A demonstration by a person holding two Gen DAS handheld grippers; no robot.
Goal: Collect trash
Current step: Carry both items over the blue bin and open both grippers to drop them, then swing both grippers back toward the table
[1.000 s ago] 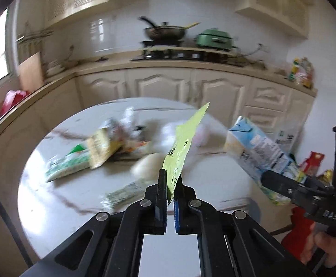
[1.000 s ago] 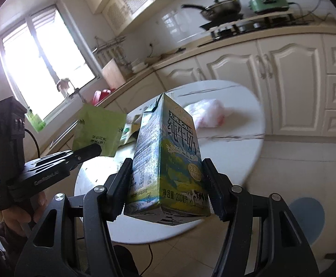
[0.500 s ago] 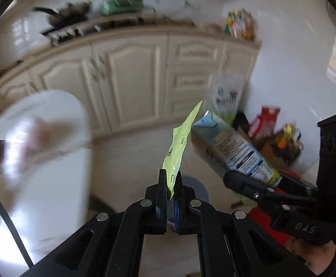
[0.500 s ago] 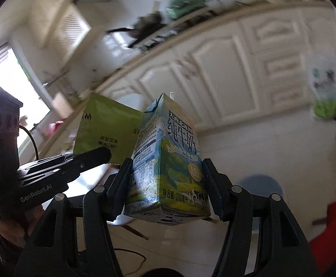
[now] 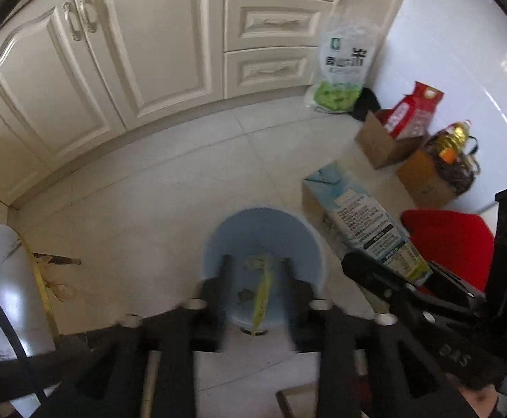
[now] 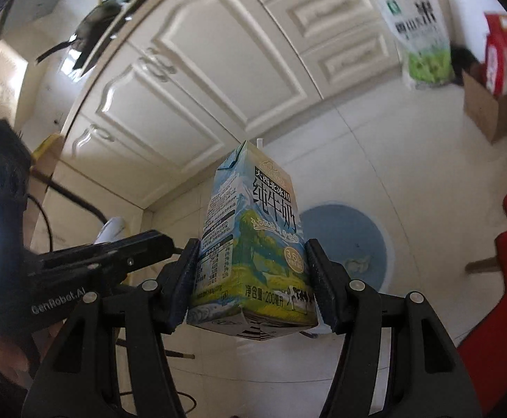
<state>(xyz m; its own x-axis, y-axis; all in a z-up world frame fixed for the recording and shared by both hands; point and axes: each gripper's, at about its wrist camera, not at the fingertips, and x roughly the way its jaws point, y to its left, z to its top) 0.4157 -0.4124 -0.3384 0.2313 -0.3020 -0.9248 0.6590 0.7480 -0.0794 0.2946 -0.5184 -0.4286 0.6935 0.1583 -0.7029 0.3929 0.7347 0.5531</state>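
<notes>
Letting go cleanly is the whole job here. The left gripper (image 5: 257, 299) points steeply down and its jaws are opening, with the thin green wrapper (image 5: 261, 299) edge-on between them, no longer visibly pinched and hanging over the mouth of the blue bin (image 5: 264, 230) on the floor. In my judgement the best thing is to hold that hand steady over the middle of the bin until the wrapper has dropped clear — a light foil like this can cling to a pad or drift sideways.

Just to the right, the right gripper (image 6: 250, 278) has its pads pressed on both sides of the milk carton (image 6: 253, 244), which it grips low with the top pointing away from the camera. In the right wrist view the bin (image 6: 351, 230) sits behind and to the right of the carton, so the carton looks not yet centred over it — it should come further over the opening before that grip spreads.

Farther off, cream cabinets (image 5: 170, 52) and a rice bag (image 5: 344, 66) leaning on the drawers are well apart from the drop.
</notes>
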